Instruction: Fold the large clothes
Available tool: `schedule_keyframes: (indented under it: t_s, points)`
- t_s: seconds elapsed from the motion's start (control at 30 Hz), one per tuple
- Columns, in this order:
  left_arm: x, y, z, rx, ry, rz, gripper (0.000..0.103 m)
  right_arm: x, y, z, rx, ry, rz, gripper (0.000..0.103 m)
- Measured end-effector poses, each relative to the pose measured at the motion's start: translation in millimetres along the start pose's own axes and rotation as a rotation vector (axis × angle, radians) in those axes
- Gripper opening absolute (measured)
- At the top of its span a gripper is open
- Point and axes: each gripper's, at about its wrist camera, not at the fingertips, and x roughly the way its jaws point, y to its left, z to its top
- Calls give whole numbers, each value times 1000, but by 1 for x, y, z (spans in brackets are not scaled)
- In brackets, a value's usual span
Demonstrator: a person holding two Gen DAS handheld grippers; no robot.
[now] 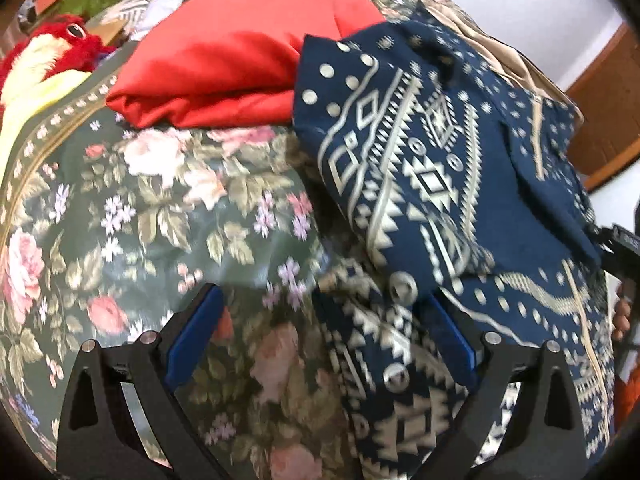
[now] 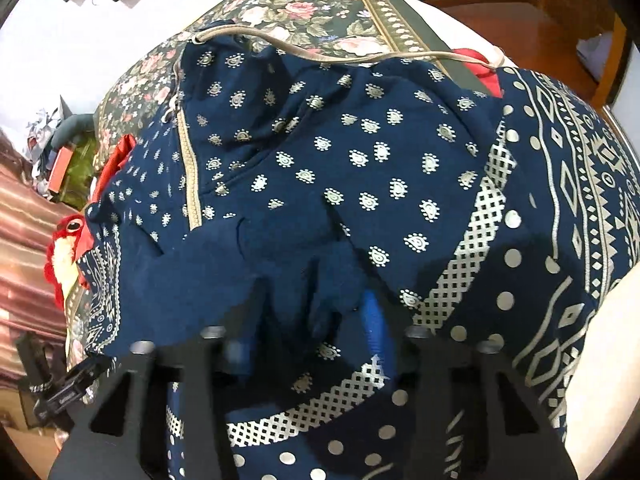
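The floral bedspread (image 1: 160, 200) covers the whole working surface and serves as the reference for everything noted here. Lying on it, toward its near side, is the navy printed garment (image 2: 320, 160), a large piece with silver motifs and a beige-trimmed neckline; it is rumpled and doubled over itself in loose, uneven layers, with no clean edge or squared fold visible, so I judge its folding barely begun. Beyond the garment, further up the bedspread, sits a red garment (image 1: 224, 68), already folded into a tidy flat stack, which I take as a finished item. A red plush toy (image 1: 60, 44) lies at the bedspread's far edge, apart from the work. The right gripper (image 2: 308, 320) is down on the navy garment near the bedspread's near edge, its blue pads drawn in around a bunched ridge of the cloth; the picture is blurred there, so firm contact is likely but I cannot confirm it. The left gripper (image 1: 324, 340) hangs over the garment's patterned border where it meets bare bedspread, fingers spread wide with nothing gripped. Remaining, in my judgement: spread, straighten, fold, then stack.
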Motion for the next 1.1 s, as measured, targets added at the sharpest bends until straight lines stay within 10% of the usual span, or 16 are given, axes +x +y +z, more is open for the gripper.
schedule_keyframes:
  t_s: [0.57, 1.1]
  points:
    - [2, 10, 2, -74, -20, 69, 98, -115, 22, 33, -70, -408, -14, 16]
    - [0, 9, -16, -33, -62, 240, 98, -39, -45, 5, 27, -122, -183, 22]
